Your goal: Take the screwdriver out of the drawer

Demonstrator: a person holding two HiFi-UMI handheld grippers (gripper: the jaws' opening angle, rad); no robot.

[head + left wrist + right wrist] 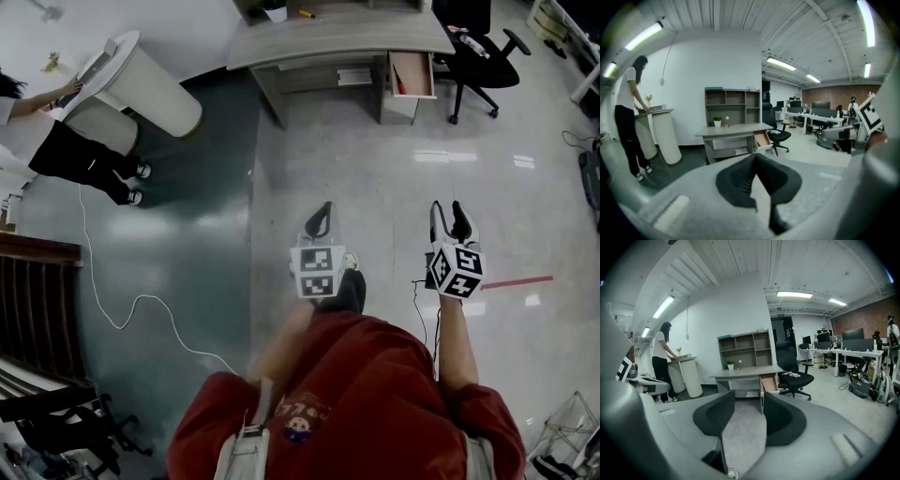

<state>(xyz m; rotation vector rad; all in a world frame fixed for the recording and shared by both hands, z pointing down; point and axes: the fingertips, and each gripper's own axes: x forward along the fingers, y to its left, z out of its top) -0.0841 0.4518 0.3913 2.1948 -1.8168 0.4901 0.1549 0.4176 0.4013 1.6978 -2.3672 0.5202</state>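
Observation:
A grey desk [337,37] stands far ahead, and its wooden drawer [412,73] is pulled open toward me. A thin red object [401,86] lies inside the drawer, too small to identify. In both gripper views the drawer [762,138] [768,383] shows beyond the jaws, several steps away. My left gripper [324,208] hovers over the floor with its black pads [740,180] meeting at the tips, holding nothing. My right gripper [448,211] is level with it, and its pads [715,416] stand apart with bare floor between them.
A black office chair [483,52] stands right of the drawer. A person [66,150] works at a white standing table [150,80] at the left. A white cable [131,300] snakes over the dark floor. Red tape [520,279] marks the tiles to the right.

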